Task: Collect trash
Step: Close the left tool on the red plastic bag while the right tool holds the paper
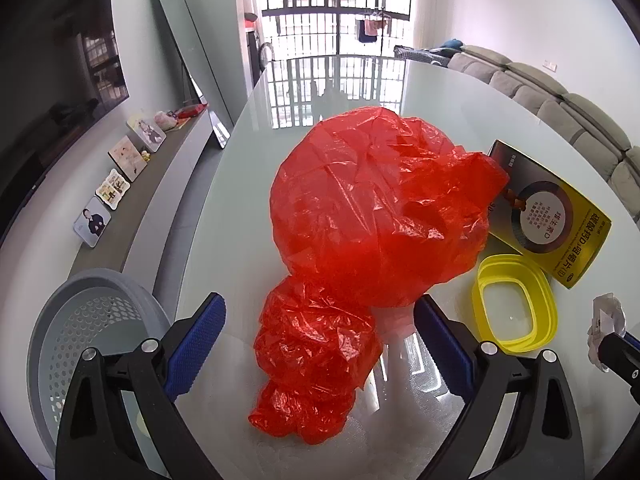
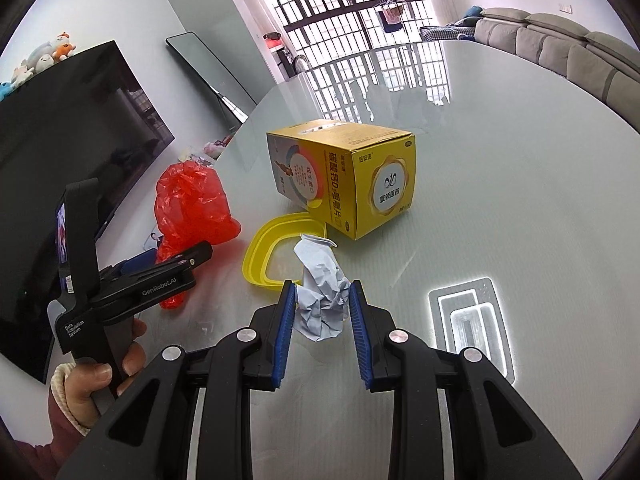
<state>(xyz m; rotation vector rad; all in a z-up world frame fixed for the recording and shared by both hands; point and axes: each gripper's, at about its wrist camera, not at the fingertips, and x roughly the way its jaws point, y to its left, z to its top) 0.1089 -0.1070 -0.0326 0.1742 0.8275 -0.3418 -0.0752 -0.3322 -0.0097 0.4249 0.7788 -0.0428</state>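
Observation:
A crumpled red plastic bag (image 1: 372, 216) lies on the glossy white table (image 1: 224, 208), its lower lobe between the wide-apart fingers of my open left gripper (image 1: 320, 312); the blue pads do not touch it. In the right wrist view the same red bag (image 2: 192, 204) sits far left, with the left gripper (image 2: 160, 268) beside it, held by a hand. My right gripper (image 2: 323, 292) is shut on a crumpled pale paper wad (image 2: 322, 300), which also shows at the left wrist view's right edge as a paper wad (image 1: 608, 320).
A yellow medicine box (image 2: 352, 184) stands mid-table, with a yellow plastic lid ring (image 2: 276, 256) in front of it. A grey perforated basket (image 1: 88, 336) sits beside the table at lower left. A sofa (image 1: 580, 120) runs along the right; a shelf with photos along the left.

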